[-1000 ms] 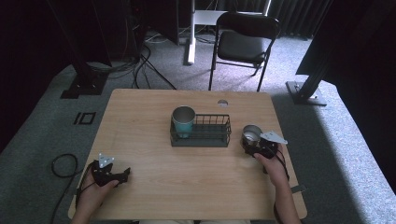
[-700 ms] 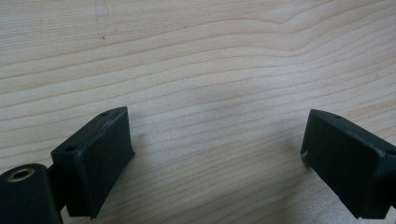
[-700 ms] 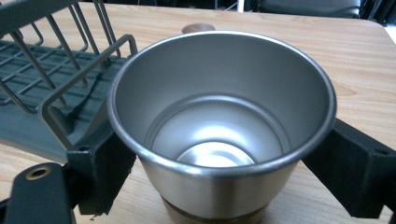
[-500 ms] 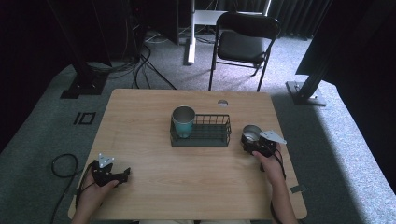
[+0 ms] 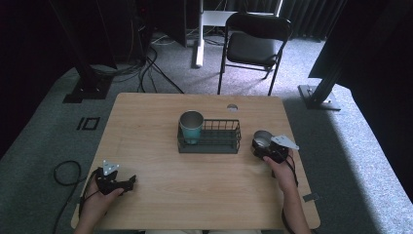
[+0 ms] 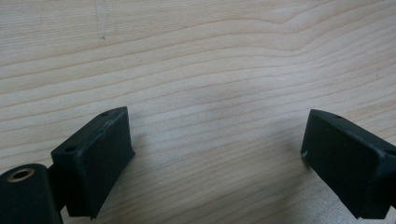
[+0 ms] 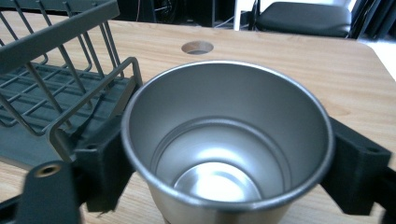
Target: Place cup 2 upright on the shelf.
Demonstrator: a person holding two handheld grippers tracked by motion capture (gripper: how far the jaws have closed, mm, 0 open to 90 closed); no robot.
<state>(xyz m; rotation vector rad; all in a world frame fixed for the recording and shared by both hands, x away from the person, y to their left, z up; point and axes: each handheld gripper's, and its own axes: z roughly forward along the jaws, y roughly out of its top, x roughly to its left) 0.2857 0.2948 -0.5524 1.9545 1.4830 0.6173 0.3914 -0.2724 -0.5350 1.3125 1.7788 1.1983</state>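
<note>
1. Left hand [image 5: 100, 195] rested at the near left corner of the wooden surface [image 5: 156, 117], forearm coming in from the bottom edge, wrapped around the left gripper [image 5: 127, 184], which pointed across the surface toward the right.
2. Seen in the left gripper view: jaws spread wide, nothing between them, bare wood grain under the left gripper [image 6: 215, 154].
3. Right hand [image 5: 282, 173] reached forward along the right side, holding the right gripper [image 5: 260, 145] level, just right of the basket.
4. Jaws of the right gripper [image 7: 229, 158] closed on a steel cup [image 7: 228, 140], one jaw against each side of its wall; cup upright, mouth open, inside empty.
5. Counted: two cups, namely the steel cup [image 5: 262, 140] in the jaws and a teal cup [image 5: 191, 127] standing upright in the left end of the basket; one dark wire basket [image 5: 219, 141] near the middle of the surface; two grippers; one folding chair [image 5: 255, 44] beyond the far edge.
6. Rest of the basket to the right of the teal cup stood unoccupied.
7. Held cup close beside the right end of the wire basket [image 7: 56, 84], apart from it; right edge of the surface near.
8. Small round hole [image 5: 232, 107] near the far edge; broad open wood between the two hands and along the near edge.
</note>
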